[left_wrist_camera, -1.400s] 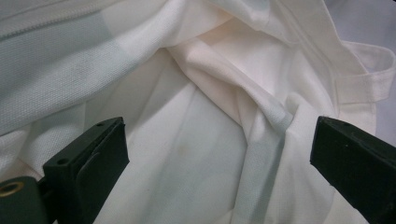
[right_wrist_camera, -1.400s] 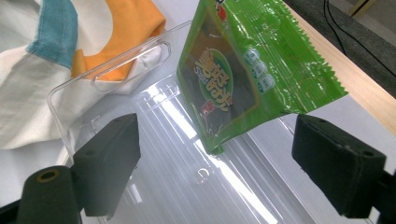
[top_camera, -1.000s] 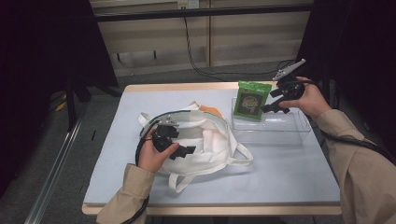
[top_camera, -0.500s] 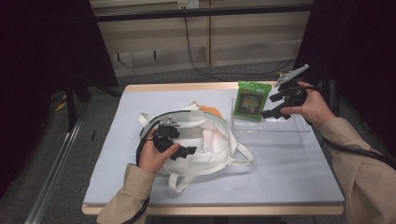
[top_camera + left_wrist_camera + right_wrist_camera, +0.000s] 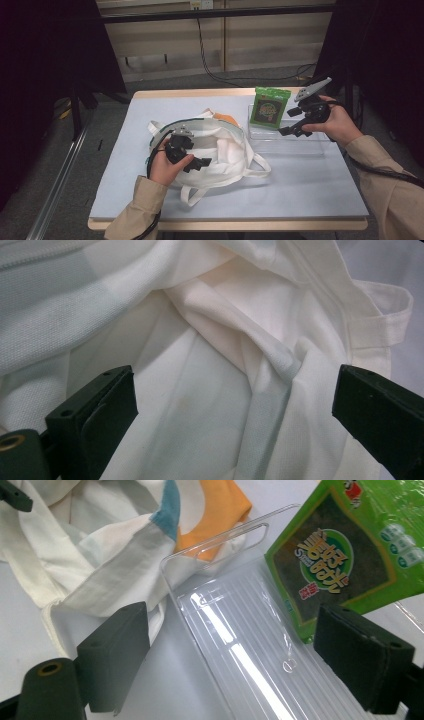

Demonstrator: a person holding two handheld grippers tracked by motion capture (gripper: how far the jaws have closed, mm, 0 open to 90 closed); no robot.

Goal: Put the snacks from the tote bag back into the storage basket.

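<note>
High view: the left hand-held gripper (image 5: 197, 163) rests on a white cloth bag (image 5: 227, 150) lying at the middle of the tabletop (image 5: 310, 185), jaws spread wide over the fabric. Toward the far right corner, the right hand-held gripper (image 5: 292, 129), also wide open and holding nothing, hovers just beside a green sponge packet (image 5: 269, 107) standing in a clear plastic tray (image 5: 300, 145).
</note>
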